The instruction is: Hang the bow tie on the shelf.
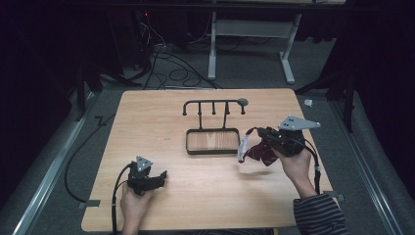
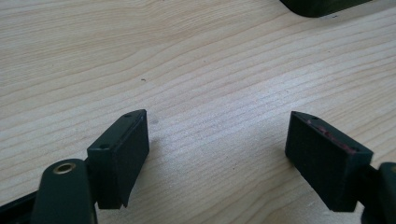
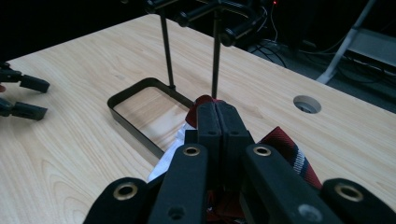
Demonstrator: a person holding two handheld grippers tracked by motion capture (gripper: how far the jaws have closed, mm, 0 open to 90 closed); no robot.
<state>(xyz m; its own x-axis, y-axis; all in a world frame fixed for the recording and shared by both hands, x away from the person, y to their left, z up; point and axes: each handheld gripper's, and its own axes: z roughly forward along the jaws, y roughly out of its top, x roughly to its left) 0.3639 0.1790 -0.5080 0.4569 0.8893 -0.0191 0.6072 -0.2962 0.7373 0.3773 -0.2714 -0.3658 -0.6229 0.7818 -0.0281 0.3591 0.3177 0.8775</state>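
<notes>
Tongs on the right [image 1: 258, 134] were clenched on a dark red striped tie [image 1: 261, 152], whose folded cloth hung from them just above the tabletop [image 1: 205, 196] with a white label end [image 1: 242, 149] dangling toward the person's left. In the right gripper view the two black jaws stood pressed together, with the red cloth [image 3: 285, 144] spilling out on both sides and a white strip [image 3: 170, 156] below them. Just beside the tie, toward the middle of the tabletop, stood a black rack [image 1: 213, 105] with a crossbar of short pegs on two thin posts, rising from a shallow rectangular tray [image 1: 212, 151]; the tie was close to the tray's right end but apart from it. Tongs on the left [image 1: 161, 176] were released, their jaws standing wide apart over bare wood in the left gripper view, with nothing between them. That hand [image 1: 132, 203] held its gripper low near the front left of the tabletop, well apart from the tie.
</notes>
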